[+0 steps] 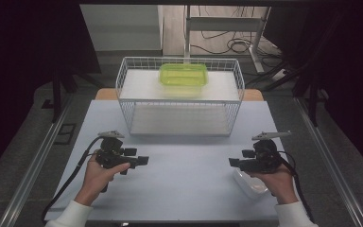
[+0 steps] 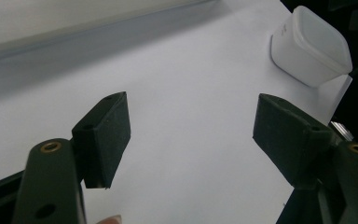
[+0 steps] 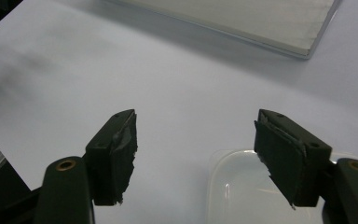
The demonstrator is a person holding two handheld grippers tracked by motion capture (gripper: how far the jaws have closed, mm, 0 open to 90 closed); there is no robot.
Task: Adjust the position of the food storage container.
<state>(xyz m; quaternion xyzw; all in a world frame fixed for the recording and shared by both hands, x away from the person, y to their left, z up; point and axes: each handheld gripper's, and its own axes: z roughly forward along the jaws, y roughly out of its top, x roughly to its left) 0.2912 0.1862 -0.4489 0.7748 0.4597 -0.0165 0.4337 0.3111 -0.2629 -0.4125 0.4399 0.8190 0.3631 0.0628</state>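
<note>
A translucent white plastic tub [image 1: 251,184] lies on the pale table near its front right, just below my right hand. In the right gripper view the tub [image 3: 242,193] lies low between the jaws, toward the right one. My right gripper [image 1: 231,162] [image 3: 196,149] points left, jaws wide apart, open with nothing in them. My left gripper [image 1: 144,161] [image 2: 191,126] points right across the table, also open and empty. From it the tub [image 2: 310,44] shows farther off at the upper right. A green lidded box [image 1: 183,75] rests on the upper shelf of a white wire rack [image 1: 125,101].
The wire rack stands across the back of the table; its low white base [image 3: 242,18] shows in the right gripper view. Bare tabletop [image 1: 189,165] lies between the two grippers. Metal rails run along both sides of the table, and a desk frame with cables stands behind.
</note>
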